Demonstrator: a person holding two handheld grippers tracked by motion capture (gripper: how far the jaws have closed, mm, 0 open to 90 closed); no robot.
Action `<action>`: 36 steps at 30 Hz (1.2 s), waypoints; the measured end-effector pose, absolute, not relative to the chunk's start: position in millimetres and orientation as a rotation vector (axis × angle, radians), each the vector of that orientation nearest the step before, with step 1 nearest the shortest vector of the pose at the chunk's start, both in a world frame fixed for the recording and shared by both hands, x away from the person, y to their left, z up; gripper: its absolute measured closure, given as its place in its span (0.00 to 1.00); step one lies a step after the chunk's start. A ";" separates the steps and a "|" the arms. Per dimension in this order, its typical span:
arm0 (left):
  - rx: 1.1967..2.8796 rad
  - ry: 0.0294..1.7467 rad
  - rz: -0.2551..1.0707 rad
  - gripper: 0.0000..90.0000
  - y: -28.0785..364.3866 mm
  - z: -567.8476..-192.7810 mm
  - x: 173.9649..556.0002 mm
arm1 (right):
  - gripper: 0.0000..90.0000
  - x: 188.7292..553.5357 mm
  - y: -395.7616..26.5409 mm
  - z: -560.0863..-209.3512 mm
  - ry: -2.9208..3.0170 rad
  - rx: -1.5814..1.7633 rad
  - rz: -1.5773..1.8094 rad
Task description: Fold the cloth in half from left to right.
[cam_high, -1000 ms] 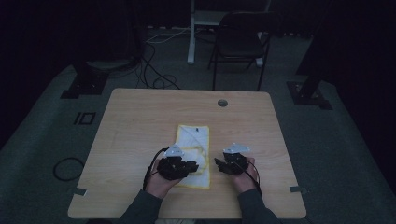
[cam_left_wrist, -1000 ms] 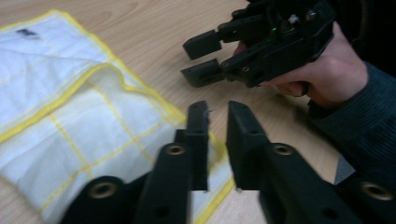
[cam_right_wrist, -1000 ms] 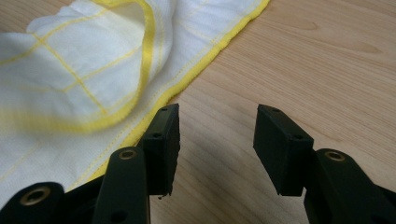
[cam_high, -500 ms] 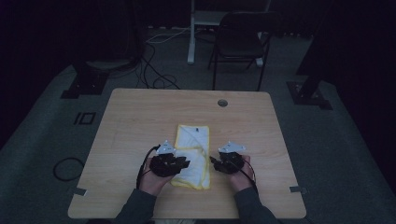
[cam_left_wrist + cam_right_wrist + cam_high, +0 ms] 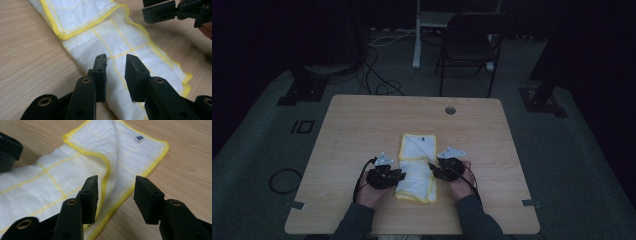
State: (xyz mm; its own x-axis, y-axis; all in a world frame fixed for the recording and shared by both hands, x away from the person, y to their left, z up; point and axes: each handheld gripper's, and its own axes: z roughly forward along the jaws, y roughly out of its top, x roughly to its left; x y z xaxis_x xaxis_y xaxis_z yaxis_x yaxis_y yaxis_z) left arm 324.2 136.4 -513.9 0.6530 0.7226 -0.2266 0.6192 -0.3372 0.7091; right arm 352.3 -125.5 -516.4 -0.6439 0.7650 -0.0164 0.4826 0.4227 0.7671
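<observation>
A white cloth with yellow edging and yellow grid lines lies folded into a long strip on the wooden table. My left gripper is at the strip's left edge near its front end. In the left gripper view the cloth runs under my left gripper, whose jaws have just been opening; the pads stand apart and press on nothing. My right gripper is at the right edge. In the right gripper view it straddles the yellow hem of the cloth, jaws narrowing slightly but apart.
A round cable hole sits near the table's far edge. A dark chair and floor cables lie beyond the table. The cloth's far end carries a small blue label. Bare wood surrounds the cloth.
My left gripper has drawn back leftward and lower, from over the cloth to its left edge. My right gripper has shifted left, up to the cloth's right edge.
</observation>
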 end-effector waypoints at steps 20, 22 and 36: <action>2.099 1.050 0.142 0.79 127.0 -527.8 332.3 | 0.98 388.5 -98.0 -512.9 2.362 1.026 0.990; 2.105 1.051 0.138 0.79 126.1 -529.2 332.4 | 0.98 391.1 -97.5 -510.5 2.358 1.026 0.994; 2.114 1.049 0.133 0.79 124.5 -533.5 331.1 | 0.90 409.8 -109.5 -517.0 2.315 1.179 0.900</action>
State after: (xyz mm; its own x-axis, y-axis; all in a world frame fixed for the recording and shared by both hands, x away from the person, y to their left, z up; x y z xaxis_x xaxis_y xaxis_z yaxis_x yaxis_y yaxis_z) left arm 331.1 124.5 -533.5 0.6572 0.7193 -0.2254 0.6402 -0.3747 0.6706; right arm 409.8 -109.5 -517.0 -0.5700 0.8200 -0.0522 0.5695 0.4401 0.6942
